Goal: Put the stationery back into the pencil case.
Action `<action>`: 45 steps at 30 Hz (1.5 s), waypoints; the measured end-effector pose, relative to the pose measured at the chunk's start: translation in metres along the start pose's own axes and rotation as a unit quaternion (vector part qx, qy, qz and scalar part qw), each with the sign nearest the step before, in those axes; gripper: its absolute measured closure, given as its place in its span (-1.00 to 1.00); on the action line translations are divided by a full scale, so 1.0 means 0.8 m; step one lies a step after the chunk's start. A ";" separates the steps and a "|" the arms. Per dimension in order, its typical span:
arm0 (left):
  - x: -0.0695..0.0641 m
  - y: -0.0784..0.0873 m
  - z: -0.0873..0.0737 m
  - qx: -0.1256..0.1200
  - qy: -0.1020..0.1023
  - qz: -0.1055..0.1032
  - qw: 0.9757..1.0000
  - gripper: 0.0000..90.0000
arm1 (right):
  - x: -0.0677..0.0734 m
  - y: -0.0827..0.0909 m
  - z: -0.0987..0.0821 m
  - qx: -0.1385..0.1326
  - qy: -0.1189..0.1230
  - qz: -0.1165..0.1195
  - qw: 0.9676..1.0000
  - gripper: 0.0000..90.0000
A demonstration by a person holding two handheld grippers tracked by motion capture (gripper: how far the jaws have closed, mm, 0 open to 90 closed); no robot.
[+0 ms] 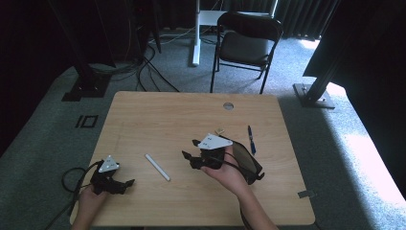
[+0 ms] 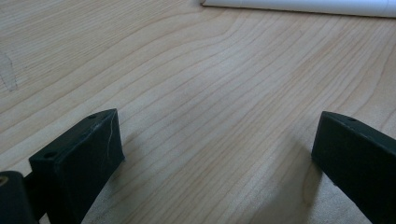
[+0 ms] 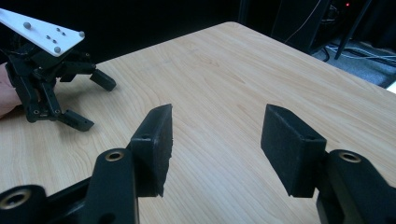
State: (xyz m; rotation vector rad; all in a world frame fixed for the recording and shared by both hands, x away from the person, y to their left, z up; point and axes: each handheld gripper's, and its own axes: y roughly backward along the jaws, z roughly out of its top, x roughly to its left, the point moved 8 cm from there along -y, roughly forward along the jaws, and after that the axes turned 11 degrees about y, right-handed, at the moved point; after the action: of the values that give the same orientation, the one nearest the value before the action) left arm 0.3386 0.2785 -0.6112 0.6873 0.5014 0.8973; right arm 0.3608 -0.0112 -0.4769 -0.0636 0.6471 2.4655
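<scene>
Step in hand, as I read it: approach, with nothing picked up yet. The right tongs sit mid-bench, held sideways, jaws pointing toward the left side of the bench. In the right gripper view the jaws stand apart with bare wood between them, pinching nothing. The left tongs rest near the front left corner; in the left gripper view their jaws are spread wide over bare wood, also empty.

Thing worked on, by judgement: the white stick, lying flat on the bench between the two tongs, near both, touching neither. In the left gripper view it shows as a white bar at the top edge, ahead of the jaws.

Behind the right hand lies a dark pouch; a blue pen and a small tan bit lie just beyond it, apart from the tongs.

Next move calls for: lowering one pair of tongs over the stick, jaws set across its narrow width, not along it, then closing. The stick lies low, so the jaw tips must come nearly to the wood.
</scene>
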 end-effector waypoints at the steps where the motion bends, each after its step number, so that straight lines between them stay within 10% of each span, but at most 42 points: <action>1: 0.000 0.000 0.000 0.000 0.000 0.000 1.000 -0.95 | 0.002 -0.003 0.000 0.002 0.001 -0.001 1.000 -0.03; 45: 0.000 0.000 0.000 0.000 0.000 0.000 1.000 -0.95 | 0.083 -0.177 -0.047 0.072 -0.014 0.045 0.996 0.11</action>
State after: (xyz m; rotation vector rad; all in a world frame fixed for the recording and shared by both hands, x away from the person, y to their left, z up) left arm 0.3385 0.2785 -0.6113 0.6872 0.5026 0.8973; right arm 0.3800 0.1076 -0.5839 0.0573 0.8313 2.4934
